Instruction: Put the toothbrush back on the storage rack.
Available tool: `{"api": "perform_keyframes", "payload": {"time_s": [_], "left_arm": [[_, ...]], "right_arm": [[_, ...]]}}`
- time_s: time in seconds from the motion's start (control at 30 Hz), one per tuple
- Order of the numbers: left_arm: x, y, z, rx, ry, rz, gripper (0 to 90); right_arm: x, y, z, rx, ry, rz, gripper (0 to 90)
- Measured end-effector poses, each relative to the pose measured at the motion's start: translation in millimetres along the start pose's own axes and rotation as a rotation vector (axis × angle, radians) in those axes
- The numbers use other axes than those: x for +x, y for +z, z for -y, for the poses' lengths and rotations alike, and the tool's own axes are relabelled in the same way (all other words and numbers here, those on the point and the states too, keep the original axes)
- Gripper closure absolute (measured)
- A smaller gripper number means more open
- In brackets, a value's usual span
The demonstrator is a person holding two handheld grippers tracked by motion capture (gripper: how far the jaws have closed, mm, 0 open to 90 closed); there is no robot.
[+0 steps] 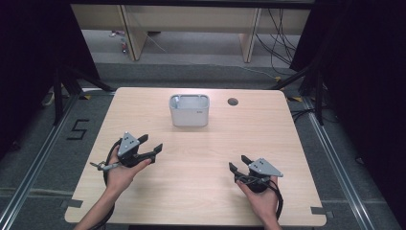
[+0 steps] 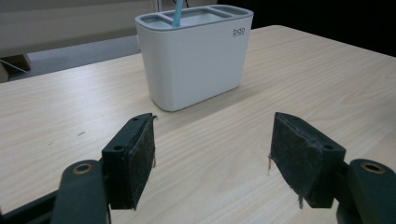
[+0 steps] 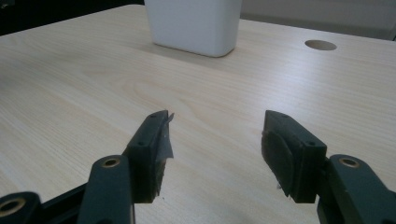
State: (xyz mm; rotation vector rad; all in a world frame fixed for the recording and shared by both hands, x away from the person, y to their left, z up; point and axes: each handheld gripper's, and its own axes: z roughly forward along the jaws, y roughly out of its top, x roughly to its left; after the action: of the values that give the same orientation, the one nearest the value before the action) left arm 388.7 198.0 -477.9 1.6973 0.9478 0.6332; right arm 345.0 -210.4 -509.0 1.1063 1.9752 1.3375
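A white rectangular holder (image 1: pixel 189 110) with several top compartments stands upright at the back middle of the wooden table (image 1: pixel 191 191). In the left gripper view the holder (image 2: pixel 196 56) has a light blue stick (image 2: pixel 178 13) poking out of a compartment. The holder's lower part (image 3: pixel 194 25) appears in the right gripper view. My left gripper (image 1: pixel 151 145) rests at the table's left, open, nothing between its jaws (image 2: pixel 212 158). My right gripper (image 1: pixel 239 163) sits at the right front, open and empty too (image 3: pixel 215 154). Both point toward the holder from a distance.
A round cable hole (image 1: pixel 233 101) lies in the table right of the holder, also seen as the cable hole (image 3: pixel 320 45). Bare wood lies between the grippers and the holder. Dark stands and cables surround the table on the floor.
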Motion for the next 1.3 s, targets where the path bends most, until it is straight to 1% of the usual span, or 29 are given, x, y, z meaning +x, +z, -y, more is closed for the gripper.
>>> {"api": "perform_keyframes", "payload": {"time_s": [0.03, 0.07, 0.13, 0.17, 0.2, 0.23, 0.27, 0.3, 0.4, 0.47, 0.5, 0.53, 0.57, 0.63, 0.67, 0.7, 0.77, 0.83, 0.87, 0.97, 1.0, 1.07, 1.1, 1.13, 1.17, 1.2, 1.23, 1.27, 1.3], "left_arm": [[-0.5, -1.5, 2.7, -0.003, -0.009, 0.0, 30.2], [-0.2, -2.3, 4.2, -0.006, -0.005, 0.005, 30.2], [-0.1, -3.5, 6.3, -0.009, -0.008, 0.009, 30.2], [-0.4, -6.0, 7.9, -0.001, -0.007, 0.001, 30.2], [-0.2, -7.8, 9.9, -0.003, -0.01, 0.001, 30.2], [-0.1, -10.9, 14.3, -0.005, -0.015, 0.0, 30.2], [-0.1, -10.9, 14.3, -0.005, -0.015, 0.0, 30.2], [0.2, -14.3, 19.6, -0.002, -0.019, -0.004, 30.2], [0.4, -16.5, 23.8, -0.003, -0.026, -0.008, 30.3], [1.2, -19.4, 30.6, -0.004, -0.034, -0.011, 30.5], [1.2, -19.4, 30.6, -0.004, -0.034, -0.011, 30.5], [2.5, -20.8, 34.9, -0.01, -0.039, -0.015, 30.5], [3.1, -21.6, 36.9, -0.011, -0.043, -0.018, 30.6], [4.4, -22.4, 41.4, -0.019, -0.048, -0.019, 30.6], [4.9, -23.4, 43.6, -0.019, -0.049, -0.022, 30.6], [5.6, -22.6, 46.5, -0.034, -0.052, -0.017, 30.6], [6.0, -24.0, 48.6, -0.024, -0.053, -0.023, 30.6], [8.2, -24.1, 55.7, -0.034, -0.07, -0.031, 30.7], [8.5, -25.0, 56.0, -0.045, -0.074, -0.032, 30.9], [10.0, -25.5, 56.4, -0.061, -0.081, -0.037, 30.8], [10.0, -25.5, 56.4, -0.061, -0.081, -0.037, 30.8], [7.7, -25.8, 56.6, -0.065, -0.061, -0.05, 30.9], [6.3, -26.8, 56.2, -0.056, -0.047, -0.059, 31.1], [5.3, -26.1, 56.7, -0.067, -0.042, -0.058, 31.3], [4.4, -27.3, 56.4, -0.057, -0.031, -0.068, 31.7], [3.8, -27.5, 56.4, -0.058, -0.025, -0.073, 32.2], [3.0, -27.7, 56.5, -0.06, -0.025, -0.079, 32.7], [2.7, -27.7, 56.6, -0.062, -0.023, -0.083, 33.2], [2.6, -27.8, 56.5, -0.062, -0.021, -0.085, 33.6]], "right_arm": [[-0.5, 0.6, 0.3, -0.011, -0.013, 0.005, 42.7], [0.7, 0.2, 0.4, -0.006, 0.001, 0.007, 42.7], [0.3, -0.1, 0.2, -0.001, -0.009, 0.01, 42.6], [1.3, 0.5, 0.6, -0.003, -0.003, 0.011, 42.6], [2.0, 1.6, 0.9, -0.006, 0.004, -0.001, 42.6], [2.3, 1.5, 0.6, -0.007, 0.0, 0.002, 42.6], [2.3, 1.5, 0.6, -0.007, 0.0, 0.002, 42.6], [2.7, 1.5, 0.1, -0.003, -0.003, -0.007, 42.5], [2.9, 1.5, 0.0, -0.003, 0.001, -0.008, 42.5], [2.3, 1.5, 0.2, -0.007, -0.013, -0.002, 42.5], [2.3, 1.5, 0.2, -0.007, -0.013, -0.002, 42.5], [3.3, 2.3, 0.3, 0.002, 0.004, -0.018, 42.5], [3.0, 2.3, 0.2, 0.006, 0.005, -0.027, 42.5], [3.4, 2.4, 0.1, 0.006, 0.005, -0.026, 42.5], [3.6, 2.0, 0.2, 0.006, -0.002, -0.011, 42.5], [3.4, 2.1, 0.2, 0.006, -0.005, -0.012, 42.5], [3.7, 1.8, 0.2, 0.009, 0.005, -0.013, 42.5], [3.3, 1.9, 0.6, 0.01, 0.002, -0.013, 42.5], [3.0, 1.8, 0.8, 0.01, -0.004, -0.007, 42.4], [3.3, 1.9, 0.6, 0.006, 0.005, -0.01, 42.4], [3.3, 1.9, 0.6, 0.006, 0.005, -0.01, 42.4], [3.2, 1.8, 0.8, 0.01, -0.004, -0.01, 42.4], [2.2, 2.5, 1.1, 0.001, -0.016, -0.009, 42.4], [2.8, 3.2, 1.4, 0.003, 0.0, -0.019, 42.4], [2.9, 3.5, 1.5, 0.001, -0.001, -0.015, 42.4], [1.9, 3.4, 1.4, -0.004, -0.018, -0.009, 42.4], [2.9, 3.4, 1.5, 0.005, -0.004, -0.02, 42.4], [2.0, 2.8, 1.5, -0.007, -0.023, 0.0, 42.4], [1.8, 2.1, 1.1, 0.001, -0.025, -0.004, 42.5]]}}
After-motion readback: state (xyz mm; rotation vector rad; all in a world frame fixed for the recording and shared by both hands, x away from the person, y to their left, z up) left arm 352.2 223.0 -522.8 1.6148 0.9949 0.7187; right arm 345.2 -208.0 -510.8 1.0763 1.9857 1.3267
